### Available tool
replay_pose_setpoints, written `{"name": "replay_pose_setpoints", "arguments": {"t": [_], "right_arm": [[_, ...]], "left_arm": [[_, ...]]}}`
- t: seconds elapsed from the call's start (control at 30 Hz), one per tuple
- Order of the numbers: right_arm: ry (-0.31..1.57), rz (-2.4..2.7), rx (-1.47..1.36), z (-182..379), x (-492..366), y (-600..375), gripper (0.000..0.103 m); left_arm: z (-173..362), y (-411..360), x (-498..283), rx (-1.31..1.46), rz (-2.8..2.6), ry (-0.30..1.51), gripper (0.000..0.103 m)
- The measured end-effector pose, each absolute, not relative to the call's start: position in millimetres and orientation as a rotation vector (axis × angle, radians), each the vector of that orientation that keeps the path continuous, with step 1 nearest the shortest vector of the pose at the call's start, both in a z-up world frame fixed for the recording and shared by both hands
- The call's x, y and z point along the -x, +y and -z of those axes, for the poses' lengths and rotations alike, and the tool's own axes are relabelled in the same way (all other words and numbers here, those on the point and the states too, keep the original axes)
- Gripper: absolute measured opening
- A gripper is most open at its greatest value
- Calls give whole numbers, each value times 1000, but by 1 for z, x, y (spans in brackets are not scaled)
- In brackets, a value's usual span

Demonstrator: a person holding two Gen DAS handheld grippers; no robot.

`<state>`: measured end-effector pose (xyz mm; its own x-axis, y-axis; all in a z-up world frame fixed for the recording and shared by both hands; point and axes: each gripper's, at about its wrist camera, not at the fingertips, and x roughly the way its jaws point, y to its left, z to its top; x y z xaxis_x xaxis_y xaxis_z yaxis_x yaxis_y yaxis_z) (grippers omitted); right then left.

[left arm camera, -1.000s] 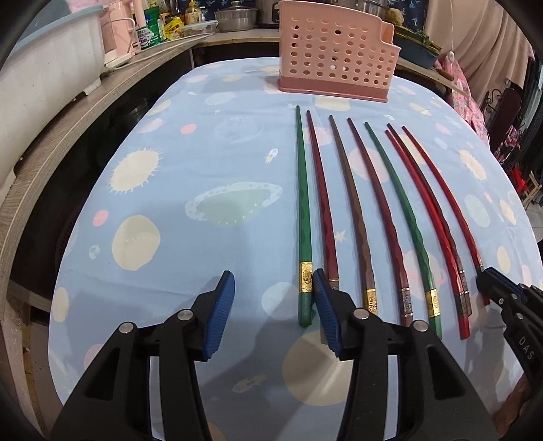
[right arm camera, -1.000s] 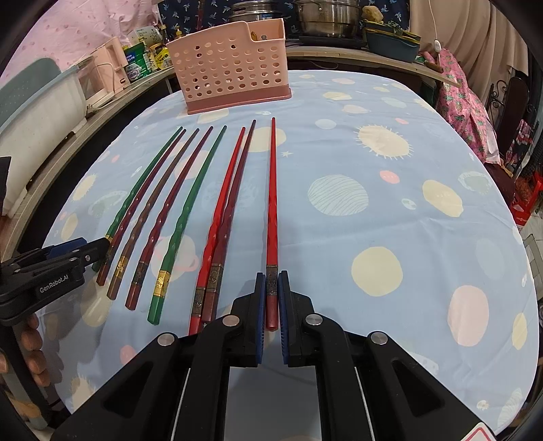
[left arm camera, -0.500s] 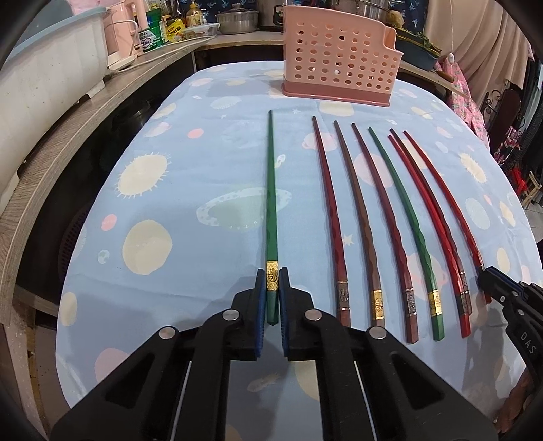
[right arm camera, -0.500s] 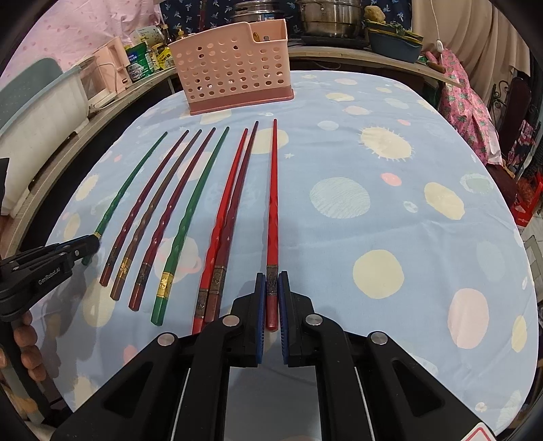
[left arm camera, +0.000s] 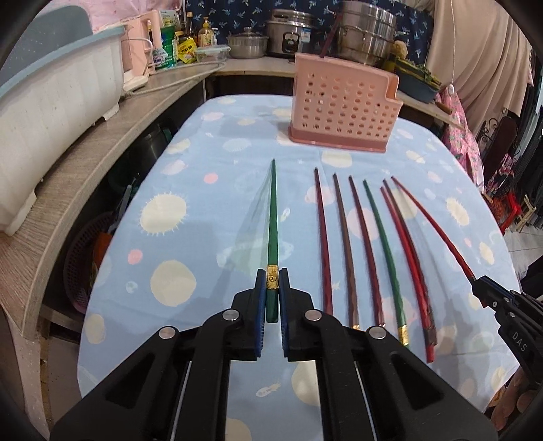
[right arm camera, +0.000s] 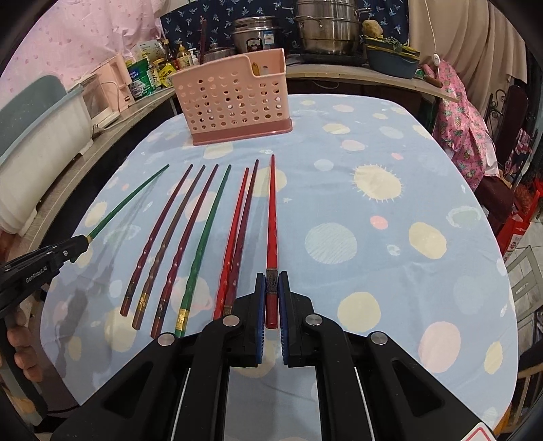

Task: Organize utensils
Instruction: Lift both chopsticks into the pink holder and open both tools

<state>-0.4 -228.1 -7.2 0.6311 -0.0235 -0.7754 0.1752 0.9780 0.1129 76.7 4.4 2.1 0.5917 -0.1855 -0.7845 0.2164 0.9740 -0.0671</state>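
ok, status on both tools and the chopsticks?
Left tool shut on green chopstick. Right tool shut on red chopstick. Six chopsticks lying on tablecloth. Path to pink basket clear.

A home kitchen: stacked steel steamer pots (right arm camera: 327, 32) and a rice cooker (right arm camera: 253, 35) at twelve o'clock, sauce bottles (left arm camera: 190, 40) on the wooden counter (left arm camera: 68, 176) at ten o'clock.

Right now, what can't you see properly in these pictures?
- Inside the pink basket: both views, its holed walls hide most of it.
- Gold band markings on the green chopstick: left wrist view, too small.
- Red chopstick handle end: right wrist view, hidden between the right gripper fingers.
- Person's hand: cut off by the edge.
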Motion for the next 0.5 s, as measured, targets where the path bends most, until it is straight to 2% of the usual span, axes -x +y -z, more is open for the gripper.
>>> {"name": "replay_pose_setpoints", "arguments": {"t": [0.5], "right_arm": [[591, 128, -208, -116, -51, -279, 7]], "left_arm": [[-119, -1, -134, 43, 264, 688, 7]]}}
